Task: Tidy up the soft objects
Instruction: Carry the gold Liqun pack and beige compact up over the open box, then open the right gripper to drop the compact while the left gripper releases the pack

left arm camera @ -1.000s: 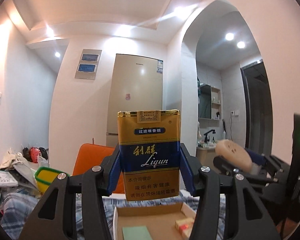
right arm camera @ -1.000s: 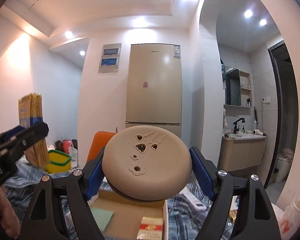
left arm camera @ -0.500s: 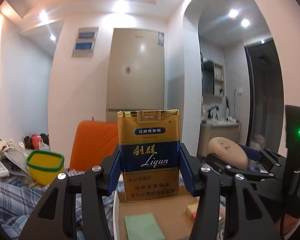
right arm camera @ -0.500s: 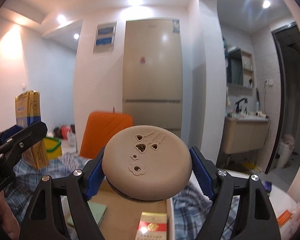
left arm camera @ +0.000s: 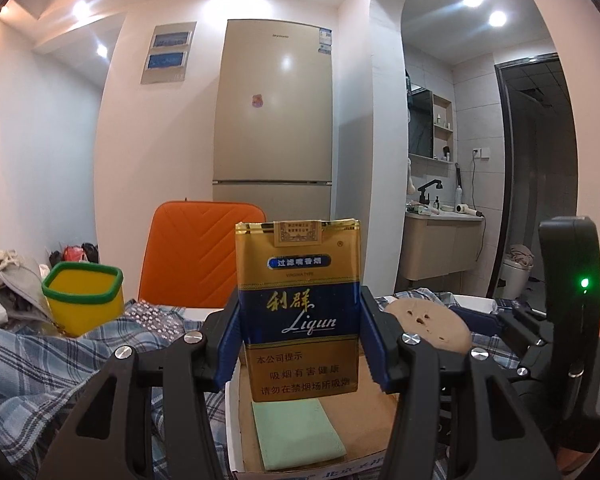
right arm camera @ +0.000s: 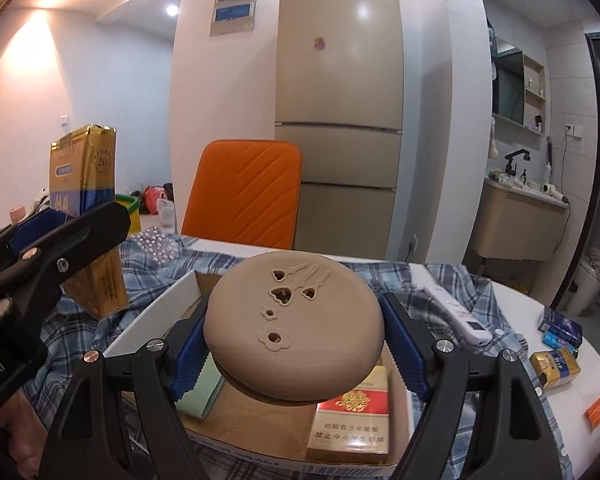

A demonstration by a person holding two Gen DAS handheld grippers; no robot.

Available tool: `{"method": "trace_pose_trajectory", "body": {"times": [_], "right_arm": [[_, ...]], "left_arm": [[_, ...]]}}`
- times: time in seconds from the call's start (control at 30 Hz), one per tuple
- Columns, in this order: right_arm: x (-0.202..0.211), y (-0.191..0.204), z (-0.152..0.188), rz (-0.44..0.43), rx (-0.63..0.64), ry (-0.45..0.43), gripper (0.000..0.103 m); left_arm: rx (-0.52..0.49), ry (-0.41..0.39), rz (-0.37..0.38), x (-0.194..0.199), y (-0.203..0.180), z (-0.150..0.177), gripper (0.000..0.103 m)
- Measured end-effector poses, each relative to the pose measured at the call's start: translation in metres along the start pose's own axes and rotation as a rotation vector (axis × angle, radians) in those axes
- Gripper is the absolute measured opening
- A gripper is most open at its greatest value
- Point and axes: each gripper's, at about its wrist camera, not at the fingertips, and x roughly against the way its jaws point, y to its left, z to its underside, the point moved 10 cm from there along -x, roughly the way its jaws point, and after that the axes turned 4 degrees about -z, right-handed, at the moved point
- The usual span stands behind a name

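My left gripper is shut on an upright gold and blue cigarette pack, held over the near end of an open cardboard box. In the right wrist view the same pack shows at the left. My right gripper is shut on a round beige soft case with cut-out hearts and flowers, above the box. Inside the box lie a pale green pad and a red and gold cigarette pack.
A plaid cloth covers the table. On it lie a white remote, further packs at the right and a yellow bin at the left. An orange chair and a fridge stand behind.
Both grippers have come down and tipped toward the table with their loads still gripped. The box now fills more of both views.
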Motion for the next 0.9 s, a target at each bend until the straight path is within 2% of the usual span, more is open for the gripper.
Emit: {"method": "trace_pose_trajectory", "body": {"times": [0.43, 0.67, 0.77, 0.83, 0.9], "right_arm": [[-0.017, 0.009, 0.012, -0.096, 0.015, 0.073, 0.081], [-0.018, 0.008, 0.013, -0.114, -0.003, 0.078, 0.087], [-0.017, 0.000, 0.012, -0.085, -0.027, 0.072, 0.087], [-0.011, -0.013, 0.010, -0.027, -0.056, 0.059, 0.087], [-0.002, -0.037, 0.007, 0.067, -0.108, 0.033, 0.087]], "left_arm": [[0.013, 0.004, 0.002, -0.001, 0.002, -0.004, 0.052], [-0.002, -0.008, 0.006, 0.002, 0.001, -0.005, 0.054], [0.007, -0.003, 0.006, 0.001, 0.003, -0.005, 0.054], [0.008, 0.014, 0.008, -0.002, 0.003, -0.002, 0.054], [0.005, 0.060, 0.026, -0.011, 0.000, 0.004, 0.054]]}}
